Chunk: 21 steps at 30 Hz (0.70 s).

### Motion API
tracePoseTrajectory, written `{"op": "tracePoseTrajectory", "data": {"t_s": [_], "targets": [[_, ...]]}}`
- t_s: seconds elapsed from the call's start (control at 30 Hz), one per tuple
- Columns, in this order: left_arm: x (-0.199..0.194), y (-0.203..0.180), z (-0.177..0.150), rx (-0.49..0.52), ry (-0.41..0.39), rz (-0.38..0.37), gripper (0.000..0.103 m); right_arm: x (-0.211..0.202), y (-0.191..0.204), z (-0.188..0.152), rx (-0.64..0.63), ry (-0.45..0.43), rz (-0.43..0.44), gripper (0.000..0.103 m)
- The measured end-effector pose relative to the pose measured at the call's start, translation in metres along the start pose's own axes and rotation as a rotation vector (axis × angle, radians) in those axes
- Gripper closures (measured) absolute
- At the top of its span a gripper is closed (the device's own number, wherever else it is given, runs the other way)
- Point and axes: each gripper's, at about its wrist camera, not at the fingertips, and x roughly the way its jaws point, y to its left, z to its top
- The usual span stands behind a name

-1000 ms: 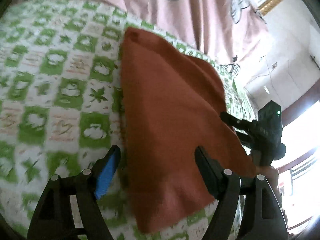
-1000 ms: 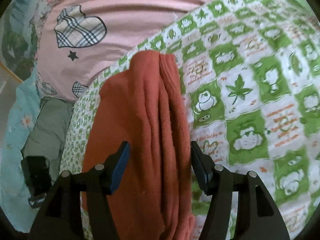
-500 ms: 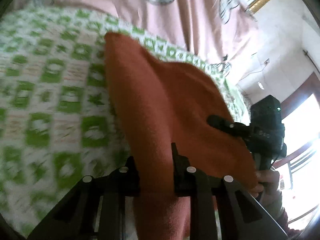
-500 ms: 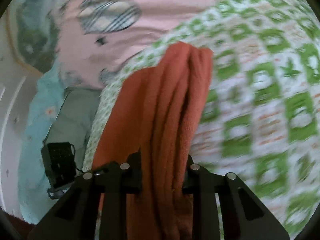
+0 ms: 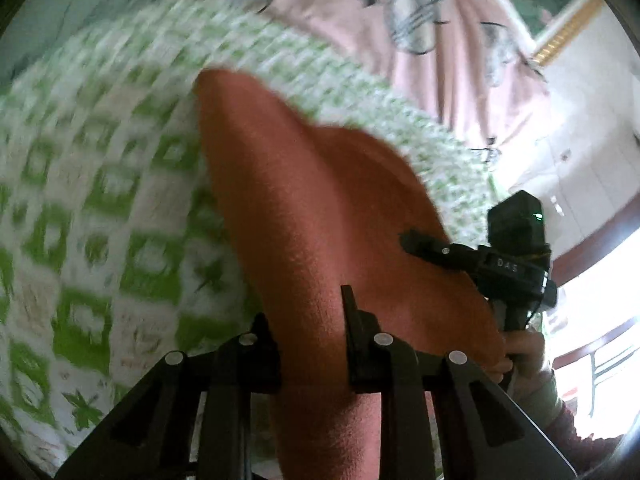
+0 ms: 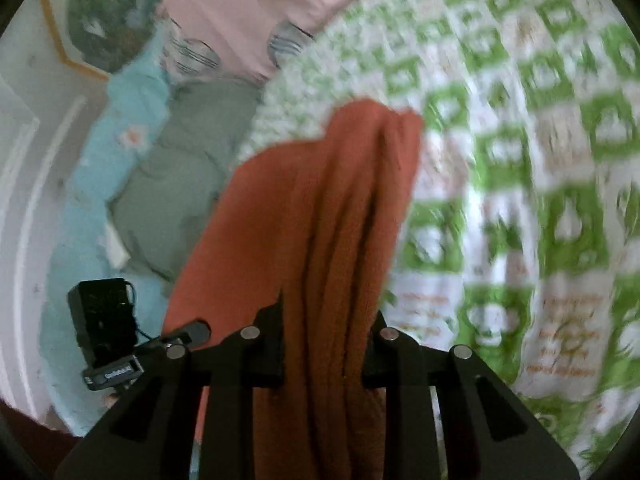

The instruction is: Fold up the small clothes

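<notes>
A rust-orange garment (image 5: 320,208) stretches over the green-and-white patterned bedspread (image 5: 100,200). My left gripper (image 5: 308,320) is shut on its near edge, and the cloth runs between the two black fingers. In the right wrist view the same garment (image 6: 340,208) hangs in bunched folds, with my right gripper (image 6: 328,320) shut on that bunched end. The right gripper (image 5: 416,240) shows at the garment's right edge in the left wrist view, with a hand below it. The left gripper (image 6: 192,332) shows at the lower left of the right wrist view.
A pink sheet with plaid hearts (image 5: 400,20) lies beyond the bedspread. A grey-green cloth (image 6: 180,184) and a light blue floral one (image 6: 120,128) lie at the left in the right wrist view. A white wall (image 5: 580,100) and a bright window (image 5: 600,320) are at the right.
Both grippers went from open around the orange garment to shut on it, then swept sideways with it. The cloth has lifted and pulled taut, and the background now blurs.
</notes>
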Motion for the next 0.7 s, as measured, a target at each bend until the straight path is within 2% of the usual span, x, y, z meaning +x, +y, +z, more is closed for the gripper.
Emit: {"op": "tracePoseTrajectory", "data": {"t_s": [0.07,0.13,0.17,0.27,0.33,0.5,0.57,0.6,0.63,0.67,0.7], "targets": [[0.006,0.014,-0.004,-0.027,0.014,-0.018,0.070,-0.001,-0.002,-0.002,0.007,0.002,-0.010,0.072],[0.007,0.024,-0.003,-0.069,0.017,-0.042,0.061,-0.005,0.003,-0.003,-0.026,0.003,-0.075,0.061],[0.007,0.029,0.000,-0.090,0.014,-0.050,0.056,-0.008,0.009,-0.002,-0.054,0.001,-0.112,0.059],[0.010,0.042,0.013,-0.139,0.005,-0.063,0.046,-0.018,0.017,0.000,-0.075,-0.017,-0.141,0.054],[0.012,0.050,0.026,-0.161,-0.016,-0.071,0.045,-0.027,0.015,0.000,-0.074,-0.033,-0.141,0.050],[0.030,0.073,0.080,-0.228,-0.051,-0.094,0.042,-0.042,0.010,-0.002,-0.042,-0.078,-0.140,0.048],[0.042,0.076,0.105,-0.225,-0.061,-0.063,0.047,-0.047,0.009,-0.004,-0.037,-0.088,-0.140,0.048],[0.048,0.076,0.118,-0.210,-0.069,-0.044,0.054,-0.050,0.008,-0.005,-0.035,-0.093,-0.143,0.048],[0.052,0.077,0.128,-0.198,-0.073,-0.030,0.070,-0.052,0.009,-0.006,-0.035,-0.096,-0.144,0.048],[0.058,0.076,0.141,-0.185,-0.076,-0.015,0.082,-0.053,0.010,-0.005,-0.037,-0.101,-0.146,0.048],[0.061,0.075,0.152,-0.173,-0.083,-0.002,0.085,-0.056,0.012,-0.004,-0.040,-0.107,-0.147,0.048]]}}
